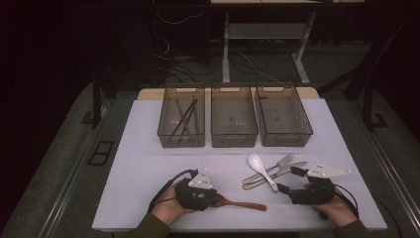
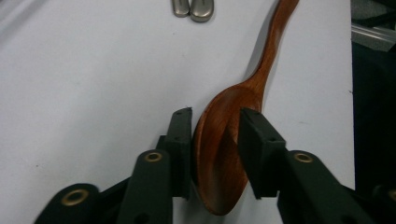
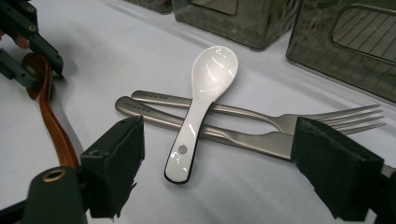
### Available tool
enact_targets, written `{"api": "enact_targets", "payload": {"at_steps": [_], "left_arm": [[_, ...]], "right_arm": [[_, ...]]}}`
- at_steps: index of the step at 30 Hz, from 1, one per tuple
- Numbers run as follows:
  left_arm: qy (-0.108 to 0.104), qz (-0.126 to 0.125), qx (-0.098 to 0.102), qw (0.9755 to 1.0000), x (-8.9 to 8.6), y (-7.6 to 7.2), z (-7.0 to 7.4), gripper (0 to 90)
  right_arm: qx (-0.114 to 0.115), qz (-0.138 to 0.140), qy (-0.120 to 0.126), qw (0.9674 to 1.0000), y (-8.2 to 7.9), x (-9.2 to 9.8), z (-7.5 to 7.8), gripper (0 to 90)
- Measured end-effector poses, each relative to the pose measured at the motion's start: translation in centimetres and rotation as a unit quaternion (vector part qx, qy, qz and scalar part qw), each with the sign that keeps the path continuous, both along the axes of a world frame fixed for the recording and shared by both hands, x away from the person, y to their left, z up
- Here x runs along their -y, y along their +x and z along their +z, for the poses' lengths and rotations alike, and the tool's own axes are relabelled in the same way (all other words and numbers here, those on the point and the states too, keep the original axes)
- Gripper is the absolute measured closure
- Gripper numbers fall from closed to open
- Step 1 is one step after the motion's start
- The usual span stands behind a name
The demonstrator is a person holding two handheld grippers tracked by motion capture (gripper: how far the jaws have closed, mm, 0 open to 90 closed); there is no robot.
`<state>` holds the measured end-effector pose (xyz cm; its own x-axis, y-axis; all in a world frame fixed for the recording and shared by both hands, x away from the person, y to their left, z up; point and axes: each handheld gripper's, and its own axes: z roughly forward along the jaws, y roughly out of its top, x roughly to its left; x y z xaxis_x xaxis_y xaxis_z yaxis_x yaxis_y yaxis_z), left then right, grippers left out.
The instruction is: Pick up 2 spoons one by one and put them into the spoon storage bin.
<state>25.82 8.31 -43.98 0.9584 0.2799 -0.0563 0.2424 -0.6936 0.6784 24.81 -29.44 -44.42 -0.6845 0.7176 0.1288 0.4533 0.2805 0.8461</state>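
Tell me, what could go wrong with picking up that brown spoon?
The left gripper pinches the wooden spoon by its rounded bowl, with the long handle sticking far out. The spoon might twist or slip when lifted. Swinging round, its handle could also knock the white spoon resting across the fork and knife, scattering that pile near the open right gripper.

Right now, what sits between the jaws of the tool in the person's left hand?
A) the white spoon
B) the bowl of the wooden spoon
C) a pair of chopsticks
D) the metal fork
B: in the left gripper view the left gripper has its pads on either side of the wooden spoon, at its reddish-brown bowl, which lies on the table.
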Motion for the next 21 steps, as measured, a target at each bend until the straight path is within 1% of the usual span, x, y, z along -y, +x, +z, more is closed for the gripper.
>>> {"api": "enact_targets", "payload": {"at_steps": [3,5,7,9,10,12,19,21], "left_arm": [[-0.006,-0.006,0.001,1.0000,-0.16,0.00,0.20,72.6],[-0.011,-0.012,-0.004,0.9999,-0.32,0.02,0.33,76.2],[-0.009,-0.026,-0.004,0.9996,-0.46,0.06,0.52,79.3],[-0.013,-0.029,-0.006,0.9995,-0.47,0.00,0.57,81.3],[-0.009,-0.034,-0.002,0.9994,-0.48,0.02,0.63,81.8],[-0.009,-0.033,0.000,0.9994,-0.45,-0.06,0.65,82.0],[-0.008,-0.033,-0.002,0.9994,-0.36,0.06,0.69,82.2],[-0.010,-0.033,-0.001,0.9994,-0.32,0.06,0.72,82.2]], "right_arm": [[0.000,0.000,-0.001,1.0000,0.01,-0.01,-0.03,17.2],[0.000,0.000,-0.001,1.0000,0.01,0.00,-0.04,17.2],[0.000,0.000,-0.001,1.0000,0.00,0.00,-0.04,17.2],[0.000,0.000,-0.002,1.0000,-0.01,0.01,-0.06,17.2],[0.000,0.000,-0.001,1.0000,-0.01,0.02,-0.05,17.2],[0.000,0.000,0.000,1.0000,0.01,-0.03,-0.01,17.2],[0.001,0.010,0.000,1.0000,-0.03,-0.66,-0.03,17.1],[0.003,0.013,0.003,0.9999,-0.05,-0.95,0.00,14.9]]}}
